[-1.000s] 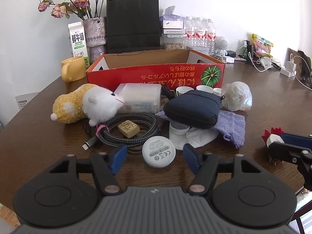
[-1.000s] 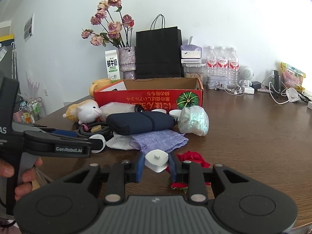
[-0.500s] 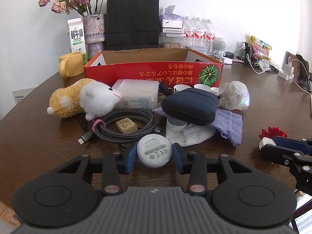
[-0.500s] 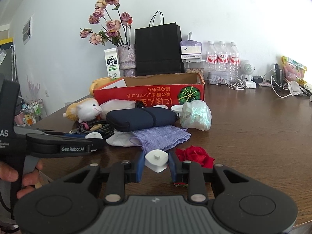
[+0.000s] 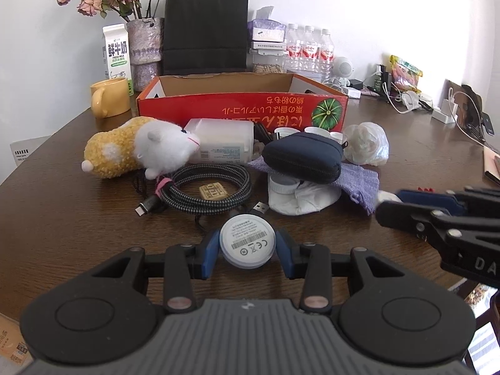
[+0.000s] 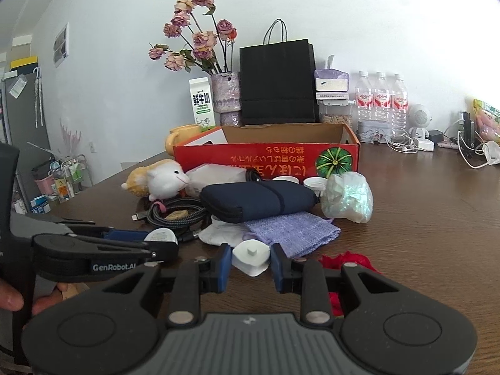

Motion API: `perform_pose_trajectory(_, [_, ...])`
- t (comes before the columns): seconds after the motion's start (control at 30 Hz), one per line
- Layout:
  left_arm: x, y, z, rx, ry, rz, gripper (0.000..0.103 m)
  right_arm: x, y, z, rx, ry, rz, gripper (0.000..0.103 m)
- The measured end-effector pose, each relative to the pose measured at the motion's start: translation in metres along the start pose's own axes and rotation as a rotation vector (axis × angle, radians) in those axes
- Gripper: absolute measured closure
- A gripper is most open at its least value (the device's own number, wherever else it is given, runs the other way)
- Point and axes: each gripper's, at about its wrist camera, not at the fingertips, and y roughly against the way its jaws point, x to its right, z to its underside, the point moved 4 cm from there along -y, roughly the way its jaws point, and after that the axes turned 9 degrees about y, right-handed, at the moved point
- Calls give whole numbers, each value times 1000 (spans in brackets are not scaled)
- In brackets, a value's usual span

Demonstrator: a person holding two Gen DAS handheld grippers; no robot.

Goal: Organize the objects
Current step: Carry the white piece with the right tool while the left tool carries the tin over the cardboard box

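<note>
My left gripper (image 5: 247, 243) is shut on a white round disc (image 5: 247, 240) with a printed label, held just above the brown table (image 5: 62, 212). My right gripper (image 6: 251, 261) is shut on a small white squarish plug-like piece (image 6: 251, 255), with a red fabric flower (image 6: 347, 261) lying beside it. Ahead lies a heap: a braided coiled cable (image 5: 203, 187), a plush toy (image 5: 137, 151), a dark blue pouch (image 5: 301, 157), a purple cloth bag (image 5: 359, 181), a white crumpled bag (image 5: 367, 143). Behind it stands the open red cardboard box (image 5: 243, 109).
Along the wall stand a black paper bag (image 5: 206, 31), a vase of dried roses (image 5: 145, 43), a milk carton (image 5: 115, 54), a yellow mug (image 5: 109, 98) and water bottles (image 5: 307, 50). Chargers and cables (image 5: 403, 100) clutter the far right. A person's hand (image 6: 12, 297) holds the left gripper.
The left gripper's jaws came together around the white disc, which lay loose between the open fingers a second ago. The right gripper kept its hold on the white piece.
</note>
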Motion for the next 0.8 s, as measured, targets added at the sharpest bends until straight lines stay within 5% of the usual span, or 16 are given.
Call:
perform_pose_trajectory(0.43, [-16, 4, 2, -35, -117, 96, 62, -39, -63, -26, -40, 110, -160, 77])
perform_pose_trajectory(0.8, [-28, 3, -2, -35, -142, 147, 63, -46, -91, -22, -115, 134, -163, 77])
